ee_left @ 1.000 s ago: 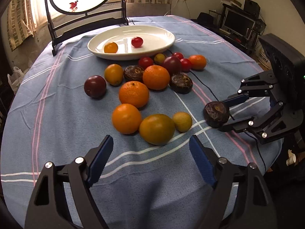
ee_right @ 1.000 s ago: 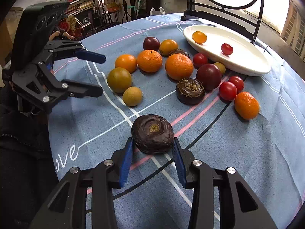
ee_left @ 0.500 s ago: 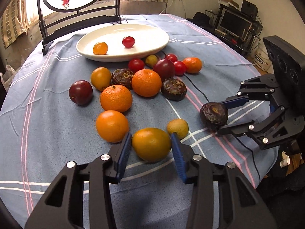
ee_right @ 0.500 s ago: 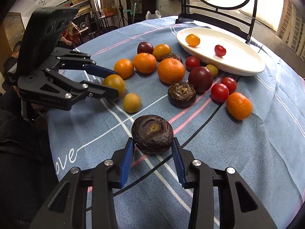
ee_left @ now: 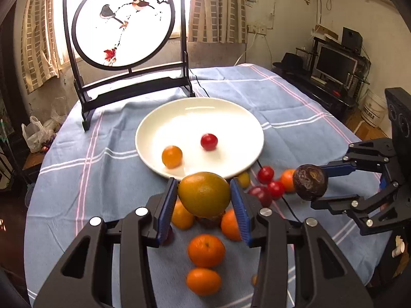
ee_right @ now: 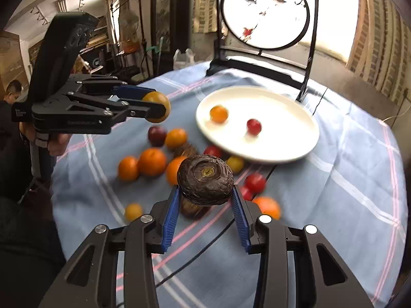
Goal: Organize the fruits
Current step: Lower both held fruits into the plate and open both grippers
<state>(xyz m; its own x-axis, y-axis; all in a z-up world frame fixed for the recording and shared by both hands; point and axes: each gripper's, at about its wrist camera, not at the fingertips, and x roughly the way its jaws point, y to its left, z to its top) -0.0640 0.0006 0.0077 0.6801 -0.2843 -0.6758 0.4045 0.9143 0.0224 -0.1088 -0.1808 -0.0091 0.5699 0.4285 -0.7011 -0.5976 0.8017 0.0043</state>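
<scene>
My left gripper (ee_left: 204,200) is shut on a yellow-green orange (ee_left: 204,193) and holds it in the air, just short of the white plate (ee_left: 246,125). My right gripper (ee_right: 205,197) is shut on a dark brown wrinkled fruit (ee_right: 205,179), also lifted above the table. The plate (ee_right: 295,138) holds a small orange fruit (ee_left: 171,156) and a red cherry tomato (ee_left: 208,141). Several oranges (ee_left: 205,250), cherry tomatoes (ee_left: 265,174) and dark fruits lie on the blue cloth in front of the plate. Each gripper shows in the other's view, the right one (ee_left: 316,184) and the left one (ee_right: 154,106).
A black stand with a round painted screen (ee_left: 123,23) stands behind the plate. A black cable (ee_left: 287,205) runs across the blue checked tablecloth (ee_left: 77,179). The table's edge drops off at the right, with a monitor (ee_left: 335,65) and shelves beyond.
Both grippers have risen off the table with their fruits. The left one closed on the yellow-green orange and lifted it toward the plate; the right one lifted the dark fruit.
</scene>
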